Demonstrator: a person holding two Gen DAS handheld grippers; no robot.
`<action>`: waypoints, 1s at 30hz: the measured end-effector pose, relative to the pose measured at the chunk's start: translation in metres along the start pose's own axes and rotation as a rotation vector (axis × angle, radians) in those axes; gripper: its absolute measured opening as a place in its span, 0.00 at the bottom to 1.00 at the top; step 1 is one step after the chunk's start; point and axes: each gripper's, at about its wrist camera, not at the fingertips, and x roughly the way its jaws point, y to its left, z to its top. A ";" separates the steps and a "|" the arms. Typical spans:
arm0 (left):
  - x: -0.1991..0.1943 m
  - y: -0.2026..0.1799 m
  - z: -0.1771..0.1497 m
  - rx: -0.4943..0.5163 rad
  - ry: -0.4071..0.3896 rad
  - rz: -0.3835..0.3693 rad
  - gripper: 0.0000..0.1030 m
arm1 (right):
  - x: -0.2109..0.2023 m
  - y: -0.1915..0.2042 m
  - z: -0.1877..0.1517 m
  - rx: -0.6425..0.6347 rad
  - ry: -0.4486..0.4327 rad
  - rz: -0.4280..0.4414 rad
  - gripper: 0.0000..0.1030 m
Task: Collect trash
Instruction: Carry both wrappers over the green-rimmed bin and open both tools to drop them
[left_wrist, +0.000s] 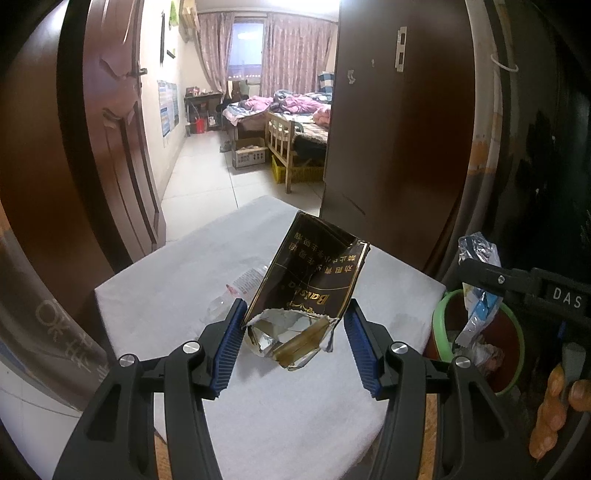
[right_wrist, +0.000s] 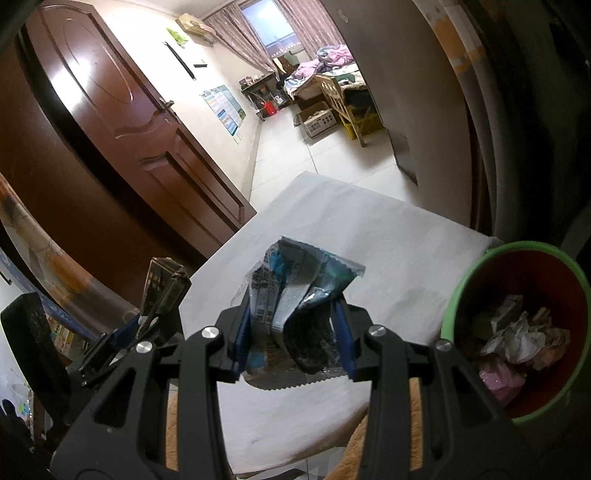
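Observation:
My left gripper (left_wrist: 295, 310) is shut on a torn dark brown cigarette pack (left_wrist: 310, 273) with gold lettering, its ripped foil end hanging between the blue pads above the white-covered table (left_wrist: 166, 295). In the right wrist view my right gripper (right_wrist: 291, 306) is shut on a crumpled blue and white wrapper (right_wrist: 295, 291), just left of a green-rimmed bin (right_wrist: 461, 291). Seen from the left wrist, the right gripper (left_wrist: 469, 275) holds that wrapper (left_wrist: 478, 306) over the bin's rim (left_wrist: 439, 317). The left gripper (right_wrist: 147, 317) and its pack (right_wrist: 166, 284) show at the left of the right wrist view.
A crushed clear plastic bottle (left_wrist: 245, 282) lies on the table behind the left gripper. The bin holds several crumpled papers (right_wrist: 517, 339). A brown door (right_wrist: 129, 122) stands to the left and a dark cabinet (left_wrist: 399, 129) to the right. A hand (left_wrist: 554, 406) grips the right tool.

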 end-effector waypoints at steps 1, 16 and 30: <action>0.001 0.000 0.000 0.002 0.002 0.000 0.50 | 0.000 -0.002 0.000 0.010 0.003 0.008 0.37; 0.007 -0.025 0.001 0.083 0.027 -0.020 0.50 | -0.010 -0.023 0.025 0.047 -0.025 0.080 0.37; 0.015 -0.080 -0.008 0.170 0.076 -0.072 0.50 | -0.025 -0.064 0.029 0.129 -0.043 0.162 0.37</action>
